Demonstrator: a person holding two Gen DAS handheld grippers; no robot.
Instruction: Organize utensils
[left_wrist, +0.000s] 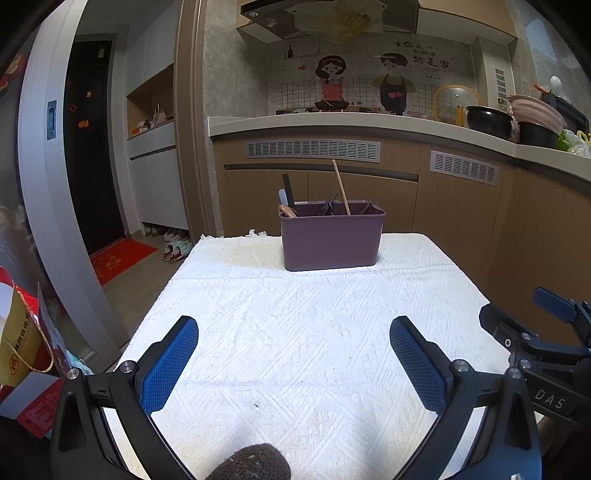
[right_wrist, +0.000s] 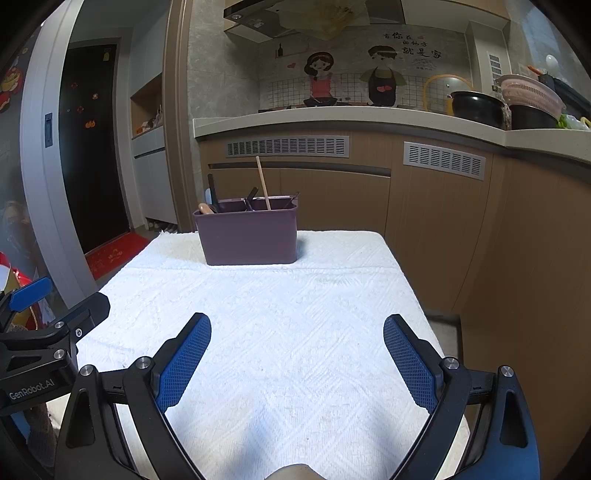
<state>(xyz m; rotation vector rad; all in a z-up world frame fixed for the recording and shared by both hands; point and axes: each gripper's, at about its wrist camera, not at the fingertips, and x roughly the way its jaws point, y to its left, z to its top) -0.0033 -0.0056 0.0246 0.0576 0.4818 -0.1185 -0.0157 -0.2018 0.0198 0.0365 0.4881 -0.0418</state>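
Observation:
A purple utensil holder (left_wrist: 330, 240) stands at the far end of the white-clothed table (left_wrist: 288, 332); it also shows in the right wrist view (right_wrist: 249, 236). Several utensils stand in it, among them a wooden stick (left_wrist: 341, 188) (right_wrist: 263, 182) and dark handles. My left gripper (left_wrist: 293, 332) is open and empty over the near part of the table. My right gripper (right_wrist: 297, 328) is open and empty, beside the left one. The right gripper shows at the left view's right edge (left_wrist: 546, 332); the left gripper shows at the right view's left edge (right_wrist: 48, 325).
Kitchen cabinets and a counter (left_wrist: 369, 122) with pots (left_wrist: 487, 120) stand behind the table. A doorway with a red mat (left_wrist: 118, 258) and shoes lies to the left. Red and yellow bags (left_wrist: 22, 350) sit at the table's near left.

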